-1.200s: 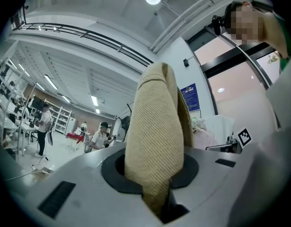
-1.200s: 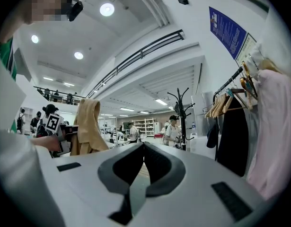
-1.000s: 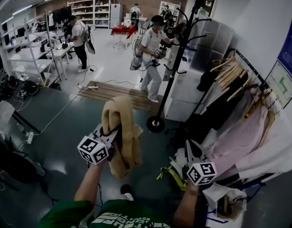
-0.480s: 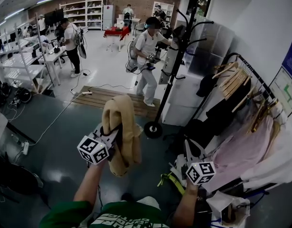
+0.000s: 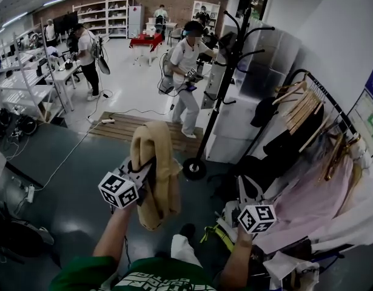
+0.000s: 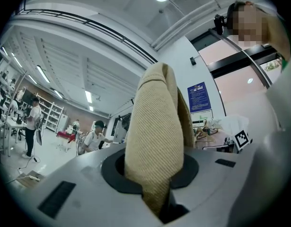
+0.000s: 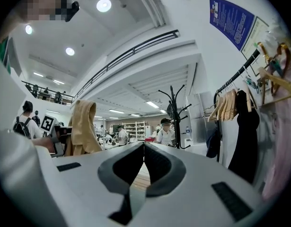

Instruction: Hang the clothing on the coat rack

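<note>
A tan ribbed garment (image 5: 156, 162) hangs folded over my left gripper (image 5: 145, 167), which is shut on it and held up at centre-left. In the left gripper view the cloth (image 6: 157, 136) fills the gap between the jaws and rises above them. The black coat rack (image 5: 225, 77) stands ahead and to the right, its round base (image 5: 194, 168) on the floor, its hooks bare. My right gripper (image 5: 242, 190) is low at the right, shut, with nothing in it. In the right gripper view its jaws (image 7: 143, 146) meet, and the coat rack (image 7: 176, 112) shows ahead.
A clothes rail (image 5: 313, 86) with wooden hangers, dark clothes and a pink garment (image 5: 307, 193) fills the right side. A person in white (image 5: 187, 80) stands just behind the coat rack by a wooden pallet (image 5: 137, 125). Desks and shelving line the left.
I have walked forward: the coat rack and the pallet are nearer, and my shoe now shows at the bottom. Both grippers kept their pose, the left still holding the garment.
</note>
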`<control>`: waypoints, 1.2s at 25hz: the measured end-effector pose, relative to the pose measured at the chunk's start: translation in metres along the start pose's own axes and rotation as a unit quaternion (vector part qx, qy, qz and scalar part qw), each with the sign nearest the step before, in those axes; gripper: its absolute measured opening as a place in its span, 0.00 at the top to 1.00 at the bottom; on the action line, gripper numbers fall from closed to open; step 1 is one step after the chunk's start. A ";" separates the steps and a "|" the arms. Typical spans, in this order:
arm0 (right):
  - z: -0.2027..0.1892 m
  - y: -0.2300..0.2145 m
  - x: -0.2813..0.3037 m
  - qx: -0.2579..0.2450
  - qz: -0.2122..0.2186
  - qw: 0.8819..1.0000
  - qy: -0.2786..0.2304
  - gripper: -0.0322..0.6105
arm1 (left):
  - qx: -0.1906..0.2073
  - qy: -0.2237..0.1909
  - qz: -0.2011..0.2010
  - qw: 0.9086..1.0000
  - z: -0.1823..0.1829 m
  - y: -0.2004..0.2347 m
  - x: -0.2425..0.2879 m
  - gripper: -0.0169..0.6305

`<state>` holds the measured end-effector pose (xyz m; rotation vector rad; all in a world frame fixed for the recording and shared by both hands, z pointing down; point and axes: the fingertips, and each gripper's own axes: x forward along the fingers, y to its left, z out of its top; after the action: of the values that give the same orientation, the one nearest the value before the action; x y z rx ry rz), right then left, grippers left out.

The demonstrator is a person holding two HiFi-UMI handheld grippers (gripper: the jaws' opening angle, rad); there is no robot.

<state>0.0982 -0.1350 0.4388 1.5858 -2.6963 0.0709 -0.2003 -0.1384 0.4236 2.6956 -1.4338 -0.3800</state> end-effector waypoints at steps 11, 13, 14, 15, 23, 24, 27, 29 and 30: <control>0.020 -0.062 0.094 -0.011 0.017 1.000 -0.018 0.94 | 0.005 -0.002 -0.020 1.000 -0.002 0.033 0.104 0.86; 0.025 -0.077 0.111 -0.012 0.017 1.000 -0.023 0.94 | 0.007 -0.003 -0.024 1.000 -0.002 0.040 0.127 0.86; 0.028 -0.084 0.120 -0.013 0.017 0.999 -0.024 0.94 | 0.008 -0.003 -0.025 1.000 -0.001 0.043 0.137 0.86; 0.030 -0.091 0.127 -0.013 0.017 0.999 -0.026 0.94 | 0.009 -0.004 -0.026 1.000 0.000 0.046 0.147 0.86; 0.047 -0.133 0.183 -0.020 0.029 0.999 -0.034 0.94 | 0.024 -0.017 -0.028 0.999 0.010 0.063 0.218 0.86; 0.049 -0.138 0.189 -0.021 0.031 0.999 -0.036 0.94 | 0.026 -0.017 -0.028 0.999 0.010 0.065 0.227 0.86; 0.056 -0.153 0.207 -0.022 0.037 0.998 -0.042 0.94 | 0.032 -0.016 -0.027 0.999 0.008 0.068 0.252 0.86; 0.060 -0.161 0.217 -0.026 0.040 0.998 -0.043 0.94 | 0.033 -0.014 -0.025 0.999 0.007 0.069 0.268 0.86; 0.061 -0.165 0.221 -0.028 0.043 0.998 -0.044 0.94 | 0.033 -0.014 -0.024 0.999 0.006 0.069 0.275 0.86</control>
<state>0.1357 -0.4109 0.3903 1.4934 -2.8049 -0.0742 -0.1099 -0.4035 0.3788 2.7914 -1.4164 -0.3805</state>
